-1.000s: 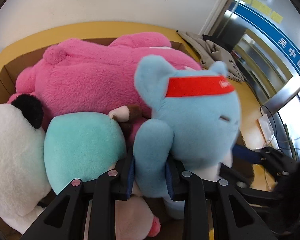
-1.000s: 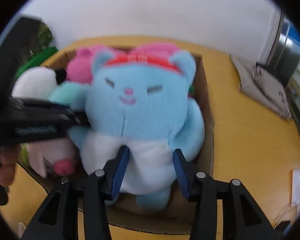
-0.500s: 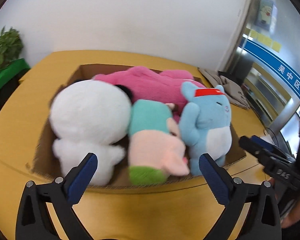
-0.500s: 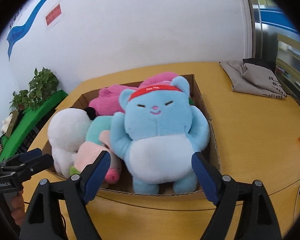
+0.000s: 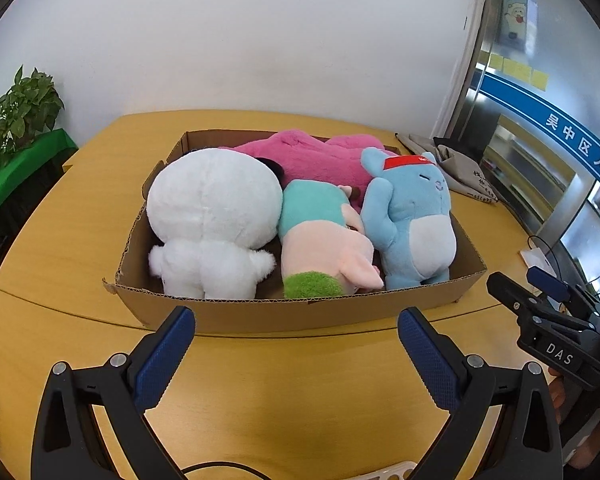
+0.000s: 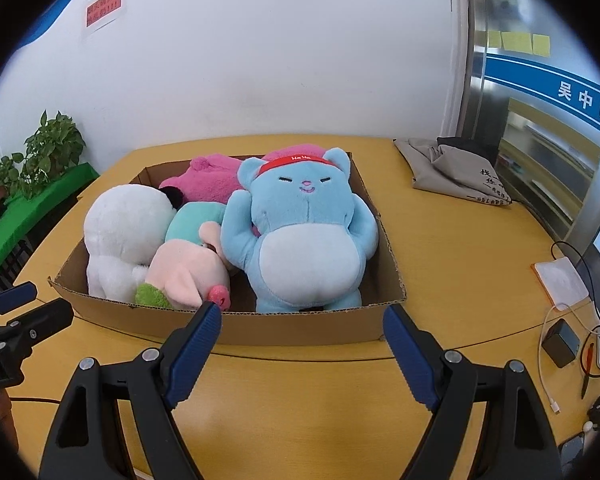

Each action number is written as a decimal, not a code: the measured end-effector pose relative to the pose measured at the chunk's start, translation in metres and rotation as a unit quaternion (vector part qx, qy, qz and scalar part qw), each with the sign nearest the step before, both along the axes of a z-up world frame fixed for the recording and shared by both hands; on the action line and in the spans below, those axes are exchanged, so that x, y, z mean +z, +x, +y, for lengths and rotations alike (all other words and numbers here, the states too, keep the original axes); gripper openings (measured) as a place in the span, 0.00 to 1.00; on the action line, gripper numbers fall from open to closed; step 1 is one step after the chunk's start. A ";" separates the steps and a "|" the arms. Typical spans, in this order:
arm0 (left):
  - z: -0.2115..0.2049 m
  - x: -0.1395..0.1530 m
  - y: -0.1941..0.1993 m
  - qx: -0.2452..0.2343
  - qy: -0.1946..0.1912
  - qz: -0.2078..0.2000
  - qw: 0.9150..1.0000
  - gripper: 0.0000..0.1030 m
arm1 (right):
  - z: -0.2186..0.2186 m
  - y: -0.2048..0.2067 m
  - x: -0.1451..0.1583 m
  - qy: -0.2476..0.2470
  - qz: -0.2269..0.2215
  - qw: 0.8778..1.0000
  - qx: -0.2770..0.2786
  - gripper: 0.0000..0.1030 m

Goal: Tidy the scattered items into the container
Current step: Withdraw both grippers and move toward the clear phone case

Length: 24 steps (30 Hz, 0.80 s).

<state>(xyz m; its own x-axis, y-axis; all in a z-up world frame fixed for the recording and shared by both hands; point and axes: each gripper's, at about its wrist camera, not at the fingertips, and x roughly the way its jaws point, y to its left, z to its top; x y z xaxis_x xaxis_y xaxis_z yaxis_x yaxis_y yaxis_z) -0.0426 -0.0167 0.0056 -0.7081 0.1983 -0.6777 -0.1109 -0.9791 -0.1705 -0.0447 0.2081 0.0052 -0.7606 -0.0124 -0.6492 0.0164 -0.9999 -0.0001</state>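
Observation:
A shallow cardboard box [image 5: 300, 314] [image 6: 300, 326] stands on the yellow table and holds several plush toys. A blue bear with a red headband [image 5: 410, 216] [image 6: 306, 236] sits upright at its right end. A white plush [image 5: 212, 220] [image 6: 120, 232] fills the left end, a pink-and-teal pig plush [image 5: 324, 240] [image 6: 184, 268] lies between them, and a magenta plush [image 5: 316, 160] [image 6: 208, 180] lies behind. My left gripper [image 5: 296, 320] is open and empty, in front of the box. My right gripper [image 6: 302, 314] is open and empty, also in front of it.
A folded grey cloth bag [image 6: 456, 172] [image 5: 456, 168] lies on the table to the right of the box. A white pad [image 6: 562, 280], a charger and cables [image 6: 562, 344] lie at the right edge. A potted plant on a green stand [image 6: 40, 160] stands left.
Both grippers let go of the blue bear, opened wide and pulled back from the box. The bear now sits in the box's right end.

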 end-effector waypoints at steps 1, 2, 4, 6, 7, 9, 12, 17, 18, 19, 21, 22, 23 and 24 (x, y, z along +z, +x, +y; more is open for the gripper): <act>0.000 0.002 0.002 -0.001 0.000 0.002 1.000 1.00 | -0.001 0.002 0.001 0.000 0.000 1.000 0.000 0.81; 0.001 0.003 0.004 -0.002 0.001 0.004 1.000 1.00 | -0.001 0.003 0.002 0.003 0.001 1.000 0.000 0.81; 0.001 0.005 0.007 -0.002 0.002 0.007 1.000 1.00 | -0.003 0.006 0.005 0.009 0.004 1.000 0.000 0.81; 0.002 0.005 0.009 -0.002 0.001 0.007 1.000 1.00 | -0.005 0.008 0.007 0.011 0.007 1.000 0.004 0.81; 0.003 0.005 0.009 -0.002 0.000 0.007 1.000 1.00 | -0.006 0.009 0.009 0.012 0.007 1.000 0.005 0.81; 0.003 0.004 0.010 -0.004 0.000 0.007 1.000 1.00 | -0.008 0.010 0.009 0.014 0.007 1.000 0.007 0.81; 0.002 0.003 0.009 -0.005 0.002 0.003 1.000 1.00 | -0.009 0.011 0.010 0.014 0.008 1.000 0.008 0.81; 0.001 0.005 0.009 -0.007 0.003 0.004 1.000 1.00 | -0.011 0.011 0.011 0.017 0.009 1.000 0.007 0.81; 0.002 0.005 0.009 -0.007 0.004 0.004 1.000 1.00 | -0.011 0.011 0.012 0.017 0.009 1.000 0.007 0.81; 0.002 0.005 0.009 -0.008 0.005 0.004 1.000 1.00 | -0.010 0.011 0.012 0.018 0.009 1.000 0.007 0.81; 0.004 0.004 0.009 -0.008 0.005 0.004 1.000 1.00 | -0.010 0.010 0.012 0.019 0.009 1.000 0.006 0.81; 0.004 0.003 0.009 -0.009 0.005 0.003 1.000 1.00 | -0.009 0.010 0.012 0.019 0.008 1.000 0.006 0.81; 0.005 0.003 0.009 -0.009 0.004 0.002 1.000 1.00 | -0.009 0.009 0.012 0.018 0.007 1.000 0.005 0.81; 0.005 0.003 0.009 -0.009 0.003 0.002 1.000 1.00 | -0.009 0.009 0.012 0.017 0.007 1.000 0.005 0.81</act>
